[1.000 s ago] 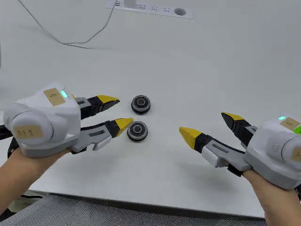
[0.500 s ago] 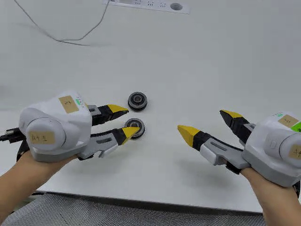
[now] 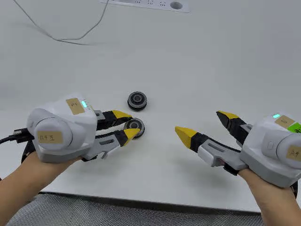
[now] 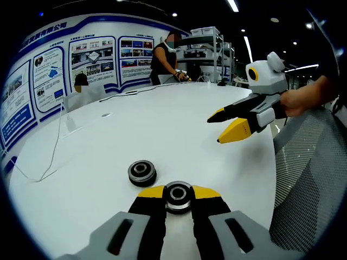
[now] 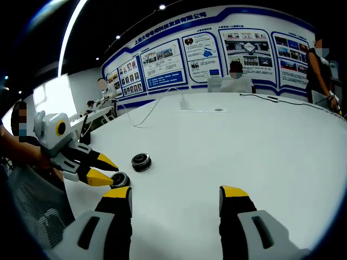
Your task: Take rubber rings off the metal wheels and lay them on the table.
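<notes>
On the white table (image 3: 211, 61), close to its front edge, my left gripper (image 3: 126, 124) has the jaws nearly closed around the near wheel (image 3: 135, 125). From the left gripper view both yellow tips sit against the dark rim of the near wheel (image 4: 179, 195), one on each side, and its bright hub faces up. The far wheel (image 3: 137, 100) lies just beside it, free of the tips. My right gripper (image 3: 201, 123) is spread wide and grips nothing, well apart from both wheels. The head view adds a power strip (image 3: 146, 4) and a cable (image 3: 61, 35) at the far side
</notes>
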